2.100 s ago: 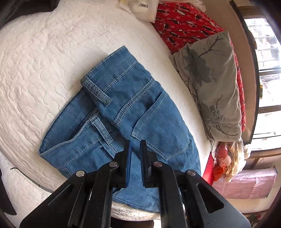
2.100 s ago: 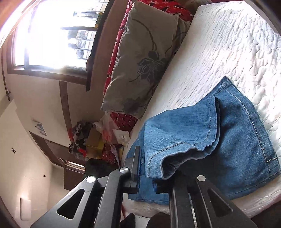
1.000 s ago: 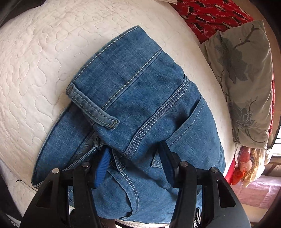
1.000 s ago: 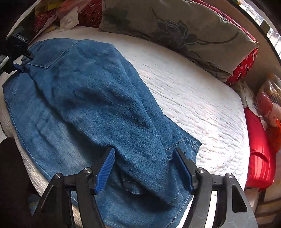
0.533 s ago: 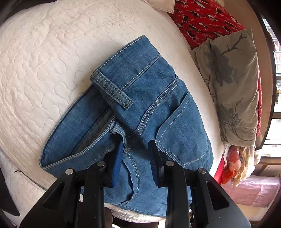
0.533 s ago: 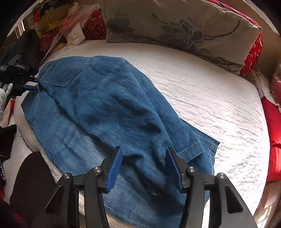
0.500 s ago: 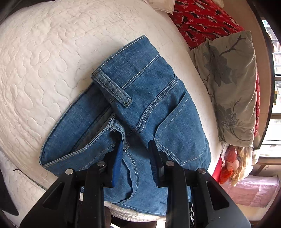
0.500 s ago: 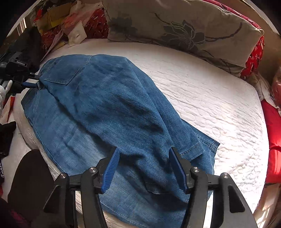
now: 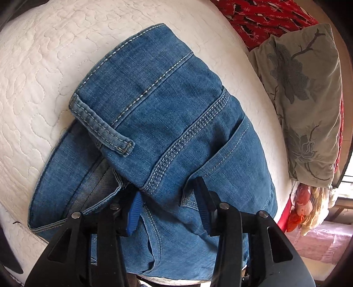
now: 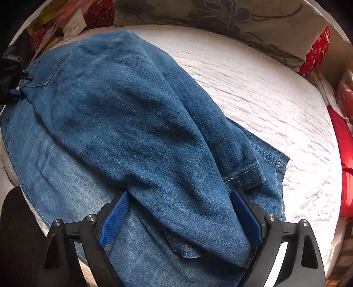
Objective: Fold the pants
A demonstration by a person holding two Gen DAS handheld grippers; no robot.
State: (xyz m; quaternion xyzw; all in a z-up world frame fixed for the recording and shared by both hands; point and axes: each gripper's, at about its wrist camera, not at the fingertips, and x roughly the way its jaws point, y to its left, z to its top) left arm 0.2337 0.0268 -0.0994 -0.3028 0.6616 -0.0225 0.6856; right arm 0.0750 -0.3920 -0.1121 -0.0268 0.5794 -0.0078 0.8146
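Blue jeans [image 9: 165, 99] lie folded lengthwise on a white quilted bed [image 9: 44, 55]. The waistband end with a belt loop [image 9: 101, 128] and a back pocket faces the left wrist view. My left gripper [image 9: 168, 205] is low over the waist, its jaws opening, with the top denim layer's edge between the blue pads [image 9: 134, 207]. In the right wrist view the jeans [image 10: 132, 121] run away from me, hems near. My right gripper [image 10: 179, 212] is opening wide and straddles the upper leg, whose fabric bulges between its fingers [image 10: 114, 212].
A grey flowered pillow [image 9: 308, 88] and red patterned bedding [image 9: 264, 15] lie along the far side of the bed [image 10: 264, 99]. Cluttered bags and clothes sit beyond the mattress end [image 9: 308, 209]. The near bed edge is just under both grippers.
Both grippers have dropped closer to the jeans. The left jaws narrowed, then widened around the waist fold. The right jaws spread much wider around the upper leg.
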